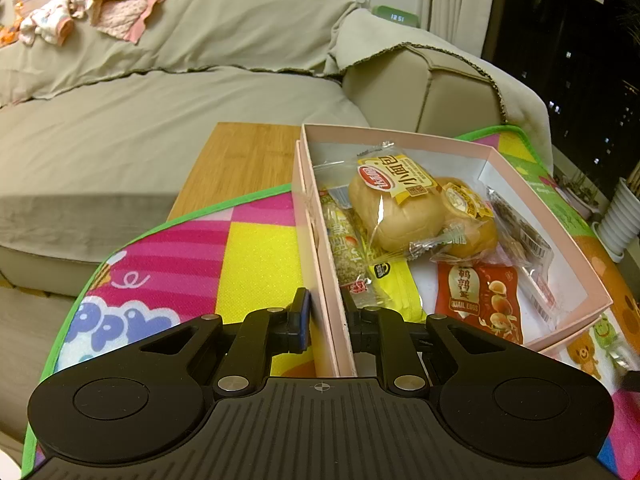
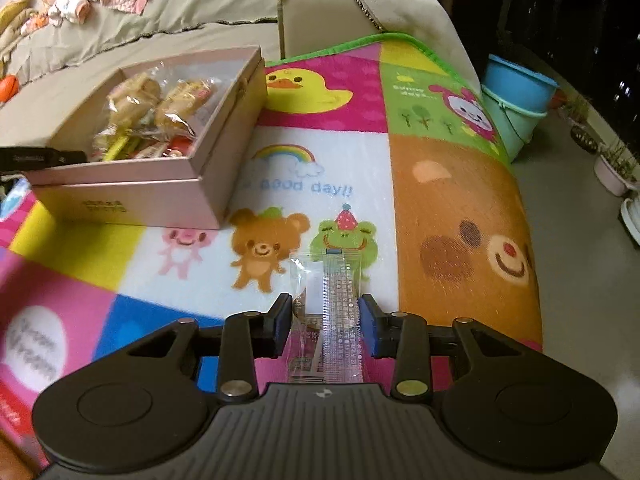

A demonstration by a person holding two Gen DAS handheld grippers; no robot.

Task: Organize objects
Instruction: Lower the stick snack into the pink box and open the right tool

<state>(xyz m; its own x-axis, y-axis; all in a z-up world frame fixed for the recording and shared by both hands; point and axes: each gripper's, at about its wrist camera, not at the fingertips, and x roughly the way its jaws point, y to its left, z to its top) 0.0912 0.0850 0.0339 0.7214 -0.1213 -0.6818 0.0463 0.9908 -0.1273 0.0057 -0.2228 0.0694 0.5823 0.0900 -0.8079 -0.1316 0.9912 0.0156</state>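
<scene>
Left hand-held gripper (image 1: 325,316) clamps the pink box (image 1: 400,136) wall at lower centre, likely to steady it. Right hand-held gripper (image 2: 325,324) is open astride the clear snack packet (image 2: 328,300) on the play mat (image 2: 460,208), lower centre, lined up to grab.

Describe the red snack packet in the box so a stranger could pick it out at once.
Find the pink cardboard box on the colourful cartoon play mat in front of the sofa. Inside, past the wrapped bread rolls, the red packet lies flat by the box's near corner. It is the only red one, printed "QUAIL EGGS" with pictures of brown eggs.
</scene>
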